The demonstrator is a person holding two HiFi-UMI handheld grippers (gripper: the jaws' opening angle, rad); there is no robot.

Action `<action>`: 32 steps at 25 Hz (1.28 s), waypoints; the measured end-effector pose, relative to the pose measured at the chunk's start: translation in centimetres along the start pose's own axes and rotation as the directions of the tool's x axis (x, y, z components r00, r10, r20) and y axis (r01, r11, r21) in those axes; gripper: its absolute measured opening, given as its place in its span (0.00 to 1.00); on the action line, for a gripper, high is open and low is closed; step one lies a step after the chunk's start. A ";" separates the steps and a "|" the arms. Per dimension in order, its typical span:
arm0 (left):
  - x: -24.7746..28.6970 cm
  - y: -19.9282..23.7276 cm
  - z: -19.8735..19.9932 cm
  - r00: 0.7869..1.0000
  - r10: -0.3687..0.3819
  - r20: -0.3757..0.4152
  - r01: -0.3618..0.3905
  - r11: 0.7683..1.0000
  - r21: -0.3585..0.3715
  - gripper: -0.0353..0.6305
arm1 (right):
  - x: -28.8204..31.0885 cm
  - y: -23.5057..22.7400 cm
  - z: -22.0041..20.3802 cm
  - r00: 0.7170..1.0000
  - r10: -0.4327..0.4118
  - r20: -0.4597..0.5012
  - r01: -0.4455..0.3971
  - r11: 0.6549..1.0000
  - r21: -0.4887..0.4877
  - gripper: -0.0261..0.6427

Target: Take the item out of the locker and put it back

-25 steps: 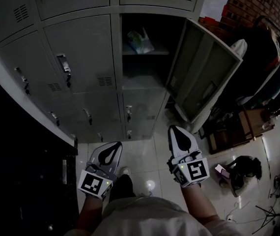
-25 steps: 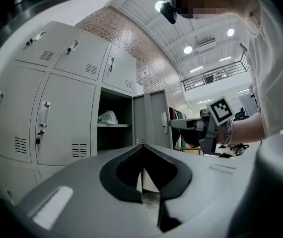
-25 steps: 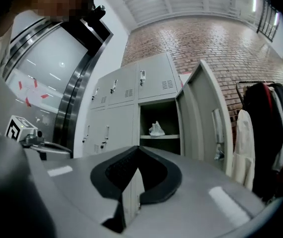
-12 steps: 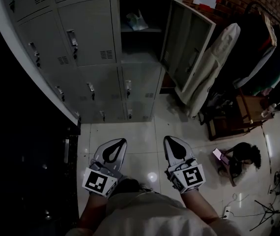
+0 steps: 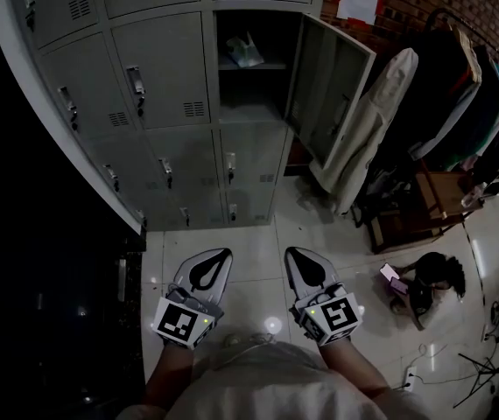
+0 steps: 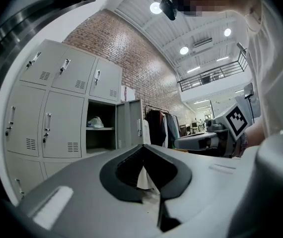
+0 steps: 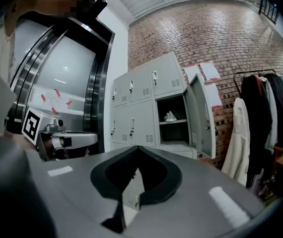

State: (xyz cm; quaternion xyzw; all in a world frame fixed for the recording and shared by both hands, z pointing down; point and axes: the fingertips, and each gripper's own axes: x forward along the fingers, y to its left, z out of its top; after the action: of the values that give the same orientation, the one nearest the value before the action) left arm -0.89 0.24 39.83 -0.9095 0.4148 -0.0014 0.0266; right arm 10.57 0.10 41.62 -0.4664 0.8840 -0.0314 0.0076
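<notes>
the pale crumpled plastic bag (image 5: 246,52) lies on the upper shelf of the open grey metal locker compartment (image 5: 249,112), nearer the shelf's left edge than its door side, and nothing touches it. the left gripper (image 5: 217,259) and right gripper (image 5: 295,257) hang low over the glossy tiled floor (image 5: 258,234), well apart from the locker. both have their jaws clenched together on nothing. the step in hand looks like the approach and reach. one gripper should probably release its jaws before it crosses the shelf's front edge, then come in level and pinch the bag's bunched top. the swung-out grey door (image 5: 330,94) bounds the right side, with a hanging white coat (image 5: 374,134) just beside it, so the clearest lane runs straight ahead or slightly from the left.
</notes>
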 end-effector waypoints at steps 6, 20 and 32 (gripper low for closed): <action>-0.6 -0.2 0.1 1.000 -0.016 -0.006 0.016 1.000 0.002 0.05 | 0.3 1.1 0.3 1.000 0.010 -0.004 -0.010 1.000 -0.011 0.04; -1.3 1.8 -0.4 1.000 0.011 -0.006 -0.011 1.000 -0.009 0.05 | 2.0 2.7 -0.6 0.998 0.051 -0.033 -0.052 0.998 -0.043 0.04; -1.6 2.3 -0.6 1.000 0.020 -0.010 -0.020 1.000 0.006 0.05 | 2.3 2.7 -0.3 0.998 0.056 -0.029 -0.057 0.996 -0.061 0.04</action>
State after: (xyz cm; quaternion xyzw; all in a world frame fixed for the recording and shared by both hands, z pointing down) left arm -3.64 -0.09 40.34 -0.9053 0.4239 -0.0071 0.0274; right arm 7.06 -0.24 41.84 -0.4407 0.8974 -0.0100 -0.0178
